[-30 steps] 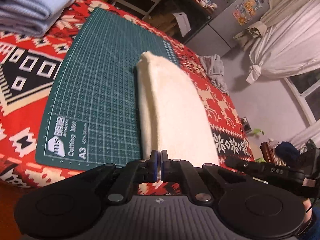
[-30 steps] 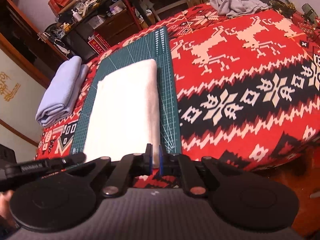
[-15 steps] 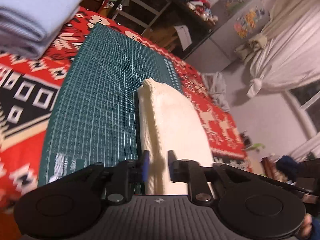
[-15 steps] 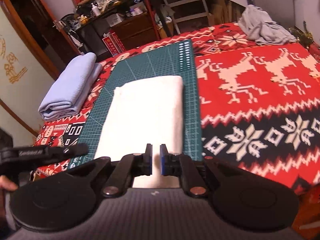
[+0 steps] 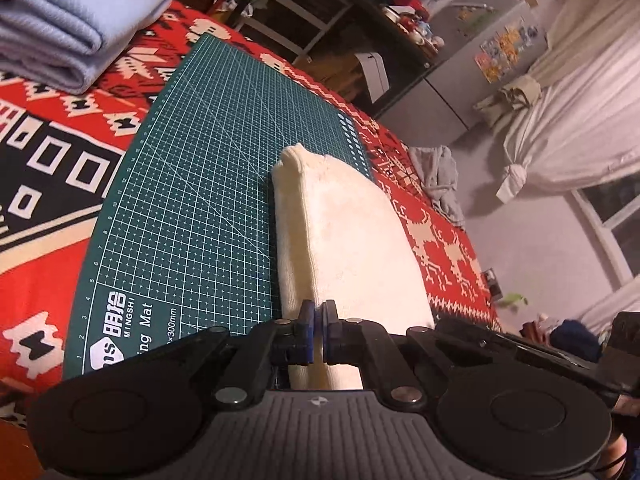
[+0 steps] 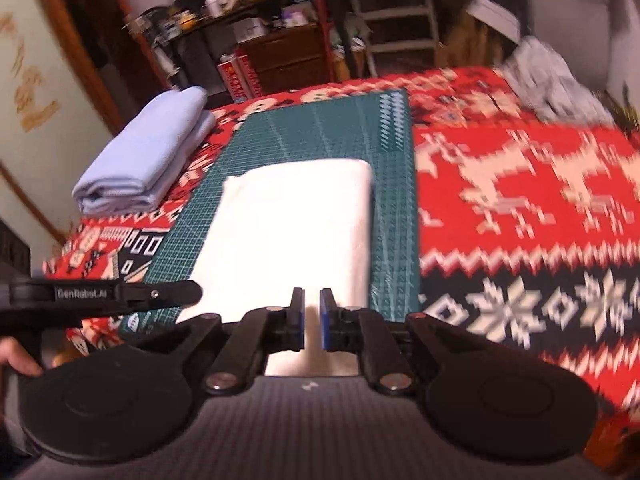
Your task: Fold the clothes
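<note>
A folded cream cloth (image 5: 352, 248) lies lengthwise on the right part of a green cutting mat (image 5: 192, 200). My left gripper (image 5: 318, 312) sits over the cloth's near end, at its left folded ridge. Its jaws are closing to a slit, and a thin strip of cloth shows between the pads. In the right wrist view the cream cloth (image 6: 292, 220) lies flat on the mat (image 6: 320, 128). My right gripper (image 6: 312, 300) hovers over the cloth's near edge, its jaws a narrow slit apart with nothing gripped. The left gripper's body (image 6: 104, 292) reaches in from the left.
A folded light-blue cloth (image 6: 148, 156) rests left of the mat on the red patterned bedspread (image 6: 520, 208). A crumpled grey garment (image 6: 548, 76) lies at the far right corner. Shelves and cluttered furniture stand beyond the bed.
My left jaws opened over the cloth's near end and came together again on it. My right gripper rolled and slid left along the near edge. The cloth stayed flat.
</note>
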`<control>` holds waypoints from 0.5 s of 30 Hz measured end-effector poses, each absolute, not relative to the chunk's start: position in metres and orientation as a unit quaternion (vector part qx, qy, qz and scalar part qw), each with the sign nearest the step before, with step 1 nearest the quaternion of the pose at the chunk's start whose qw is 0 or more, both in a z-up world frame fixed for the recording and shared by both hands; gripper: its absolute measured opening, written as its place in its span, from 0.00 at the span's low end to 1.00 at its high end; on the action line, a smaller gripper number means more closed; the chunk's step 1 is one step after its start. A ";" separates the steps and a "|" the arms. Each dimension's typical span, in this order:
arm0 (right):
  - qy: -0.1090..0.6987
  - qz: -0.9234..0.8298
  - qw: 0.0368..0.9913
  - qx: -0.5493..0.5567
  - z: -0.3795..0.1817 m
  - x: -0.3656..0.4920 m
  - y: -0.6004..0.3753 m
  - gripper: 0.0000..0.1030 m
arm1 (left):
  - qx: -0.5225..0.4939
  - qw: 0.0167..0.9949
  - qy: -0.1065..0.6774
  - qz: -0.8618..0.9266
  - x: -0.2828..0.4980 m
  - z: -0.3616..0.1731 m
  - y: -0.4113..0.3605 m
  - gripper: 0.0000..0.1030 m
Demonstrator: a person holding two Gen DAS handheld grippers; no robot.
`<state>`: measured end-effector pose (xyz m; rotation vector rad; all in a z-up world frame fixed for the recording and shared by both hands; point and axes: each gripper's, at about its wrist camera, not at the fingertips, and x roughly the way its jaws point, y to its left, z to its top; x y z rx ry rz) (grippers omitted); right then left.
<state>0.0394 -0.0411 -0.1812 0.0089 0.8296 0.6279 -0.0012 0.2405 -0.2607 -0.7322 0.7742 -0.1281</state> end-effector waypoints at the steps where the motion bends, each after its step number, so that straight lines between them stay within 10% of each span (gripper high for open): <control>1: 0.384 0.308 0.870 -0.013 -0.180 0.039 -0.033 0.07 | -0.356 0.856 0.369 -0.060 -0.001 -0.261 0.242 0.04; 15: 0.358 0.391 0.836 -0.142 -0.197 0.003 0.053 0.02 | -0.406 0.838 0.360 -0.065 -0.011 -0.271 0.255 0.04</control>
